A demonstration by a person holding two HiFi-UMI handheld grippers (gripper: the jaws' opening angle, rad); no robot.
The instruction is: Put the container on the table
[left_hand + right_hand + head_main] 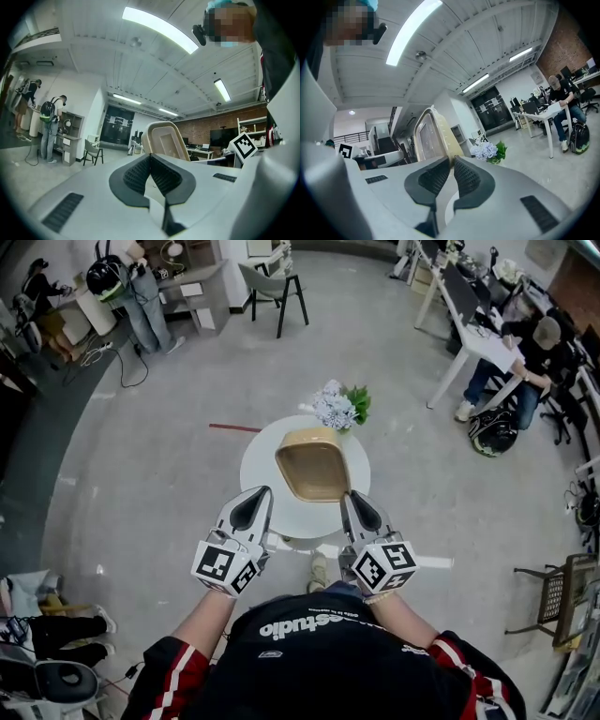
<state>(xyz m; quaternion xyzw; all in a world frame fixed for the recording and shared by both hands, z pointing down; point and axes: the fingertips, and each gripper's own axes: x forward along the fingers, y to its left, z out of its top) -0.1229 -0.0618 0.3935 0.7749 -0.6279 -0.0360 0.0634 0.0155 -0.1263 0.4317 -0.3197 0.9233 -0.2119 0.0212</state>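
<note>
**Desk:** What does the head view show?

**Operator:** I see the container [314, 465] held in the air over the round white worktop [258, 470], not yet set down. The left gripper [265, 491] is at its near left corner and the right gripper [352, 495] at its near right. It is a tan, rounded-rectangle tub, open side up and empty. The flowers [339, 407] stand at the worktop's far edge.

**Desk:** And the left gripper view?

**Operator:** The left gripper [150, 157] has its ribbed pads drawn together at the tips, which I read as pinching the rim of the container [165, 143]. The tub rises just beyond them, pale beige, with a raised panel on its base.

**Desk:** The right gripper view?

**Operator:** The right gripper [453, 161] shows only a narrow slit between its pads, with the edge of the container [431, 136] running into it. The plastic looks glossy and thin. The flowers [487, 151] are beyond it to the right.

**Desk:** How do you finish this cleanly?

**Operator:** I'd lower both hands together and keep the tub level. I'd land it on the bare middle of the worktop, short of the flowers. Neither grip should let go until the base sits flat, because a rim this thin could slip or flex if one side drops first.
</note>
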